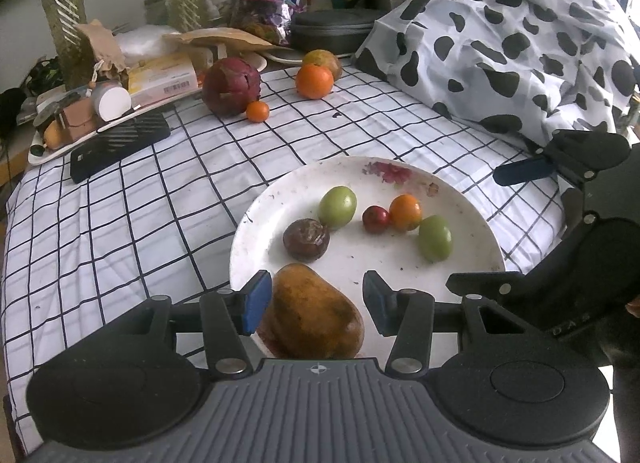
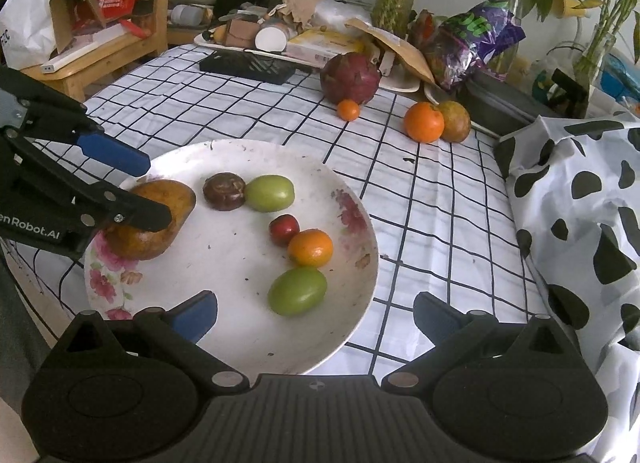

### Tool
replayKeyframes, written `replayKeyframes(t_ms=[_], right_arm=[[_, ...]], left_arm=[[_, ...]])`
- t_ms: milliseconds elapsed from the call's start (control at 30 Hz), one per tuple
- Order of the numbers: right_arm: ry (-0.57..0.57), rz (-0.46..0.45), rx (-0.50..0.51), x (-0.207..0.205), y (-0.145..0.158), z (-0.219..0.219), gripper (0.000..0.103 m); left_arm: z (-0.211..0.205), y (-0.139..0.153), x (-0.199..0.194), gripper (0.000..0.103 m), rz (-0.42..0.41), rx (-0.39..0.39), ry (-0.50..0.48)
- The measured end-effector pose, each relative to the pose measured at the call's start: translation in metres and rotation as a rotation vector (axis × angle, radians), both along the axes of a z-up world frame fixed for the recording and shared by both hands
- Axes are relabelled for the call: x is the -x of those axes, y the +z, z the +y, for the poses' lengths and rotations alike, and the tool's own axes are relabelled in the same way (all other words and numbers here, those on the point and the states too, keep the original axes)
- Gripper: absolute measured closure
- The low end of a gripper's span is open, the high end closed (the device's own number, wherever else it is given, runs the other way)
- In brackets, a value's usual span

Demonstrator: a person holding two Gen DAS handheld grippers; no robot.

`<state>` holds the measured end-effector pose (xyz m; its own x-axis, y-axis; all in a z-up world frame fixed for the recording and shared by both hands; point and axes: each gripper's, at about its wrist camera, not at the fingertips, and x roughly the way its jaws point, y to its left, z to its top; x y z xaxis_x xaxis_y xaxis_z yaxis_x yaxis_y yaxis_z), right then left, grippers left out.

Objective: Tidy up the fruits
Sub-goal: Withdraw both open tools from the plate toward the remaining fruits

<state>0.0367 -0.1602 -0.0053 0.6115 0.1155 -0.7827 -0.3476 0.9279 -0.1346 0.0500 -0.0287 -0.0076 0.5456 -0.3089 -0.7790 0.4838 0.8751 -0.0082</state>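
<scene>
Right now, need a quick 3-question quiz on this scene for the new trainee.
1. Count: how many fruits lie on the plate?
2. True or false: the right gripper is shut on a green fruit.
3. Name it: which fruit sits between the fingers of the left gripper?

Key:
1. Six.
2. False. Its jaws stand open above the plate and hold nothing.
3. The mango, at the plate's near edge. The jaws are open around it, with a gap showing at one pad.
</scene>
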Motion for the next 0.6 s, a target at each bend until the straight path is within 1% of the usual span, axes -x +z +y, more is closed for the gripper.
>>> replayKeyframes(t_ms=[100,167,200,233,300,600], right_arm=[[-0.013,-0.008,-0.006,-0.001,0.001,-0.002,0.000],[-0.022,-0.013,-0.014,-0.002,0.002,-0.003,0.000],[-0.027,-0.015,-0.019,-0.004,0.002,-0.004,0.000],[-0.035,-0.017,-0.024,-0.005,0.002,-0.005,0.000],[-0.057,-0.022,-0.036,-0.009,0.003,-0.008,0.000],[-0.144,-0.057,-0.044,-0.029,0.003,-0.023,0.000]], left_arm=[[0.001,0.001,-0.002,0.053,-0.002,0.003,0.015],[0.003,0.002,-0.004,0.044,-0.006,0.002,0.034],[0.003,0.002,-0.004,0.036,-0.016,-0.001,0.044],[0.003,0.004,-0.005,0.033,-0.030,-0.007,0.052],[0.003,0.006,-0.007,0.033,-0.056,-0.014,0.064],[0.002,0.014,-0.030,0.033,-0.096,0.035,0.093]])
